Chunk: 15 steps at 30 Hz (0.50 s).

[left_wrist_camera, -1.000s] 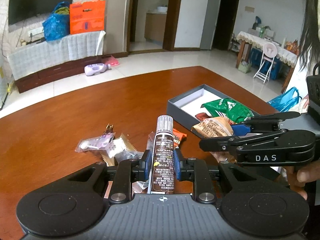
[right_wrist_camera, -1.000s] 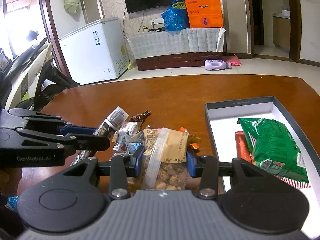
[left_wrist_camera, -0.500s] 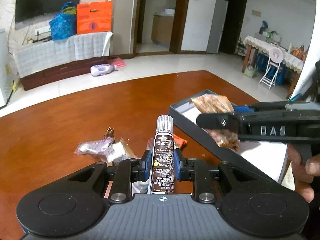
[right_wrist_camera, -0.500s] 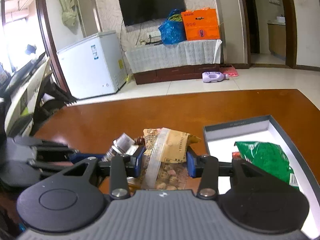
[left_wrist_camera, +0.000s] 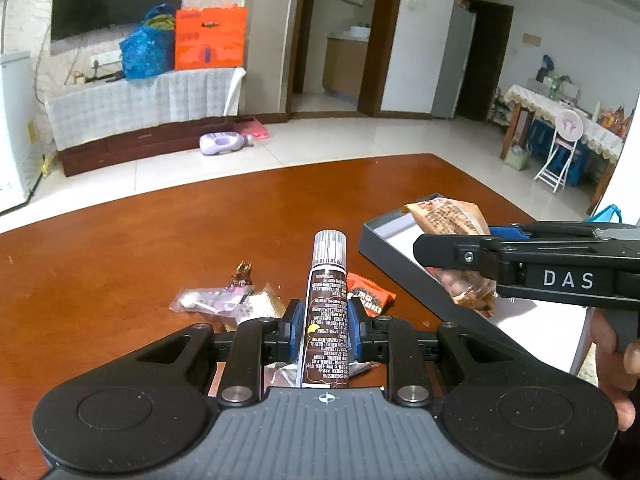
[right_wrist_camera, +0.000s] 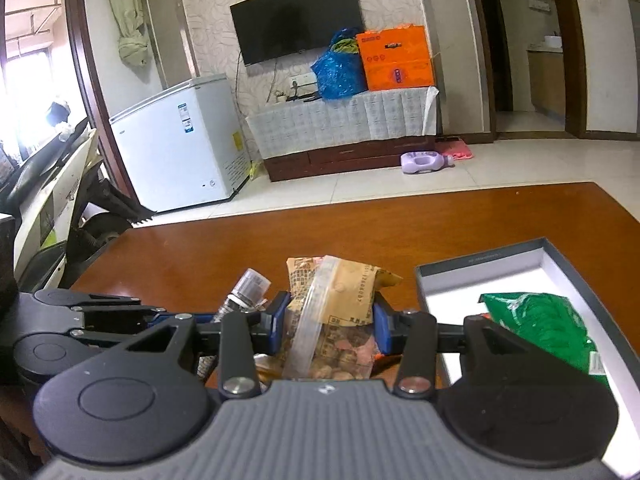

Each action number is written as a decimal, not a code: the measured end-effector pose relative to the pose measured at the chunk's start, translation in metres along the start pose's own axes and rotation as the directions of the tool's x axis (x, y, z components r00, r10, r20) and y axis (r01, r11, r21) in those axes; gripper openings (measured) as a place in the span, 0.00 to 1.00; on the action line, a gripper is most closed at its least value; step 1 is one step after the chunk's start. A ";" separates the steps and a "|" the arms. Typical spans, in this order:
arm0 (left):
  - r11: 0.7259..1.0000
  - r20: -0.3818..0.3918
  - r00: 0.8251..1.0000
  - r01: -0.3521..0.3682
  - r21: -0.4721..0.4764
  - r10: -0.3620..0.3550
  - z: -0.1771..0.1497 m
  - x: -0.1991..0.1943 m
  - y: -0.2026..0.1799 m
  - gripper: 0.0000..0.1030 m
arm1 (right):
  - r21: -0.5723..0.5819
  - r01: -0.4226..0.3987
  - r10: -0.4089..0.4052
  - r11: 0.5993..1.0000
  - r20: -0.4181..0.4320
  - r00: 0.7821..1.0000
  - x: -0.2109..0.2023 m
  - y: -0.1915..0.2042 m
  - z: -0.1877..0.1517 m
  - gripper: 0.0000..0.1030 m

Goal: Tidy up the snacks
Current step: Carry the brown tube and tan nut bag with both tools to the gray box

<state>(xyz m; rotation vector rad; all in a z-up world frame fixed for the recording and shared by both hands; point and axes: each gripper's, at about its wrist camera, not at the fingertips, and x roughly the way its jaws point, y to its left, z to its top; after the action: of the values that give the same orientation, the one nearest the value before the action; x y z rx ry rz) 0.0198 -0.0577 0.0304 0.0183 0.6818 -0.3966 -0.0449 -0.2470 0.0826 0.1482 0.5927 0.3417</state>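
A brown printed tube with a clear ribbed cap [left_wrist_camera: 326, 312] was pinched between the left gripper [left_wrist_camera: 325, 332] fingers above the reddish wooden counter [left_wrist_camera: 160, 248]. A tan zip-seal bag of nuts [right_wrist_camera: 332, 320] was clamped by the right gripper [right_wrist_camera: 330, 330] fingers just beside the open grey cardboard box [right_wrist_camera: 500, 256], where a green crinkled snack packet [right_wrist_camera: 548, 324] lay.

Snack pile [left_wrist_camera: 280, 304] left of box [left_wrist_camera: 400, 256]; green packet [right_wrist_camera: 552, 328] apparently inside.
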 end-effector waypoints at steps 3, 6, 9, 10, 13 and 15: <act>1.000 0.009 1.000 -0.003 -0.003 0.003 0.004 -0.001 -0.003 0.24 | 0.001 0.012 -0.012 1.000 0.010 1.000 -0.004 -0.003 0.001 0.41; 1.000 0.015 1.000 0.003 0.004 -0.003 0.005 0.000 -0.010 0.24 | 0.010 0.026 -0.026 1.000 0.018 0.999 -0.008 -0.008 0.004 0.41; 1.000 0.019 1.000 0.017 0.010 -0.017 0.009 0.002 -0.017 0.24 | 0.027 0.046 -0.047 0.999 0.026 0.999 -0.011 -0.014 0.004 0.41; 1.000 0.020 1.000 0.021 0.013 -0.021 0.010 0.003 -0.020 0.24 | 0.033 0.054 -0.055 0.998 0.028 0.998 -0.013 -0.017 0.004 0.41; 0.999 0.022 0.999 0.035 0.020 -0.035 0.014 0.006 -0.028 0.24 | 0.049 0.065 -0.067 0.997 0.032 0.997 -0.018 -0.026 0.005 0.41; 0.999 0.024 0.999 0.041 0.021 -0.042 0.015 0.008 -0.033 0.24 | 0.059 0.068 -0.070 0.996 0.038 0.997 -0.019 -0.027 0.009 0.41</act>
<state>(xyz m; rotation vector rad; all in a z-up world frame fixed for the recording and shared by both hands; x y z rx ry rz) 0.0225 -0.0932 0.0409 0.0186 0.6553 -0.4432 -0.0468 -0.2794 0.0934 0.1891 0.5671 0.2543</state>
